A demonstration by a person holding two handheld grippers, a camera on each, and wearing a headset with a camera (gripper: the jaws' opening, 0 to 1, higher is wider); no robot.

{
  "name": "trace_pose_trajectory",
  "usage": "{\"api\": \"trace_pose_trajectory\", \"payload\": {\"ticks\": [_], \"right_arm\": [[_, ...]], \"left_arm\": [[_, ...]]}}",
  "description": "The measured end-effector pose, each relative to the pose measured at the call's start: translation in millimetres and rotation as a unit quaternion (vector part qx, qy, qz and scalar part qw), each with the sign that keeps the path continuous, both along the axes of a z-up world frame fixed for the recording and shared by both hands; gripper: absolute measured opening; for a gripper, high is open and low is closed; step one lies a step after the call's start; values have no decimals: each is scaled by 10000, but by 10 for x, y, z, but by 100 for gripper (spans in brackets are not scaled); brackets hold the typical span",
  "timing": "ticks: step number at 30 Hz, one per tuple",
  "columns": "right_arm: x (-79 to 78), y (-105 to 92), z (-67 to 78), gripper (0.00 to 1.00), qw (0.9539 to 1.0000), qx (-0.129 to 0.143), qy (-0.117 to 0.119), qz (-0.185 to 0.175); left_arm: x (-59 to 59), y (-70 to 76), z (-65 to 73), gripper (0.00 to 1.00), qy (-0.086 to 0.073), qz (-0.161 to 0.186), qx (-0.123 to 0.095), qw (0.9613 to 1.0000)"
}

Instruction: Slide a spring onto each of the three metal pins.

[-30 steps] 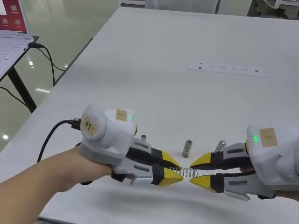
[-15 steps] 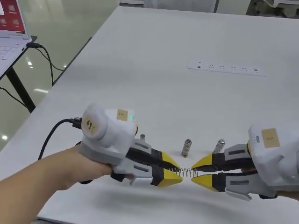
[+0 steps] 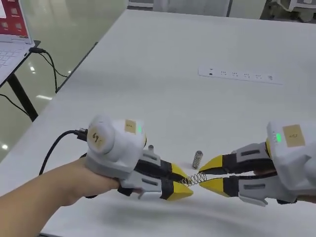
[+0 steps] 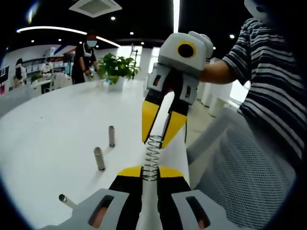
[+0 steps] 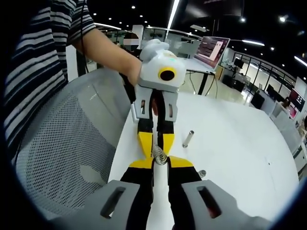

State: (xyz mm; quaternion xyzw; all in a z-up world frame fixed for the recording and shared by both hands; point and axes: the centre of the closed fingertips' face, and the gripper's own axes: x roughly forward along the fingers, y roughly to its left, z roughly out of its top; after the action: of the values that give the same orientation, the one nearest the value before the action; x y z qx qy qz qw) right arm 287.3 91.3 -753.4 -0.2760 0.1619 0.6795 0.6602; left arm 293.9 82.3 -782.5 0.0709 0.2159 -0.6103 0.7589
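1. Far left, off the edge of the table [image 3: 168,54], there's an open laptop [image 3: 11,29].
2. Near the front edge, a hand [image 3: 81,180] holds the left gripper [image 3: 186,183], and a black cable [image 3: 54,145] trails out the back of it. Its jaws are pressed together on one end of the spring [image 3: 194,178].
3. Just behind those jaws, a bare pin [image 3: 151,147] stands upright on the table.
4. The spring is up in the air, stretched between the two grippers and tilted up a bit toward the right.
5. Right behind it is a sprung pin [image 3: 198,159], upright with its coil already on. The left gripper view also catches a second sprung pin [image 4: 112,136] just past that one.
6. The right gripper [image 3: 202,177] has its jaws a little apart, with the spring's other end sitting between the yellow tips. Honestly can't tell if they're actually biting it or just sitting around it.
7. Further back on the right, a white power strip [image 3: 240,75] lies flat, well away from everything else.
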Motion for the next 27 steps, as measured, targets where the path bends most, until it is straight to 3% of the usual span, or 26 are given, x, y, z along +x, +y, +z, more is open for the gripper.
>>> {"api": "trace_pose_trajectory", "payload": {"ticks": [8, 16, 27], "right_arm": [[-49, 141, 114, 8, 9992, 342, 183, -47], [-105, 287, 161, 8, 9989, 464, -87, 53], [-98, 260, 168, 7, 9985, 461, -272, 139]], "left_arm": [[-24, -34, -20, 3, -39, -64, 62, 10000], [-48, -68, 3, 3, -80, -130, 100, 9998], [-47, -73, 7, 3, -17, -53, 97, 9999]]}}
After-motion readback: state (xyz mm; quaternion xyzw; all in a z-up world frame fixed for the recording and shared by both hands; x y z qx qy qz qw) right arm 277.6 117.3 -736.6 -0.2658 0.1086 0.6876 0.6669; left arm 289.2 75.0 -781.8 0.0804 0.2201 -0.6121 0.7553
